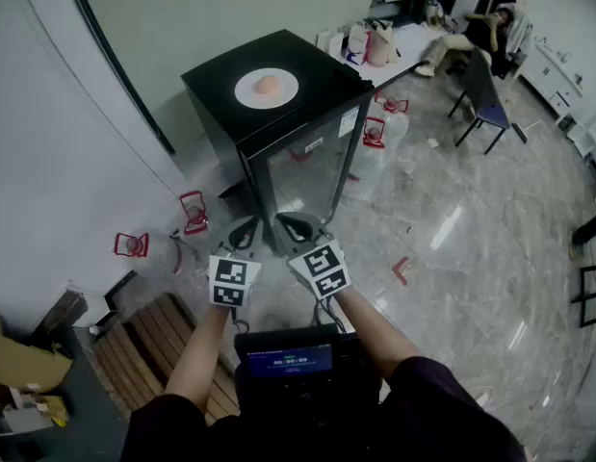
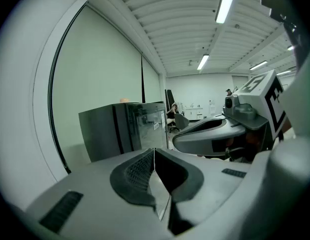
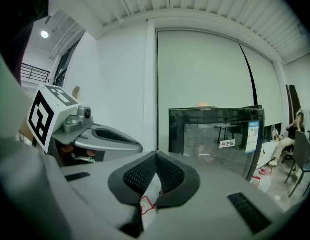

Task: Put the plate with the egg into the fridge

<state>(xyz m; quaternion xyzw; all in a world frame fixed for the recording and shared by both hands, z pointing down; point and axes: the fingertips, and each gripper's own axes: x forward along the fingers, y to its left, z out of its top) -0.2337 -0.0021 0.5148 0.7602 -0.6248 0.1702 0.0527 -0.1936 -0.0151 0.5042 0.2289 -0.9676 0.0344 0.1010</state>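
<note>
One egg (image 1: 268, 85) lies at the middle of a white plate (image 1: 247, 94), and the plate rests on top of the black fridge (image 1: 317, 65), roughly centred on its flat lid. Below it, the fridge's glass door (image 1: 302, 176) is shut and faces the person. In front of that door, apart from it, the left gripper (image 1: 244, 231) and the right gripper (image 1: 298, 229) hang side by side, both pointing toward the fridge. Each gripper's jaws are pressed together with nothing between them. On the floor beside the fridge stand clear containers with red tops (image 1: 193, 212). Well beyond the fridge, a person (image 1: 471, 38) sits on a chair.
</note>
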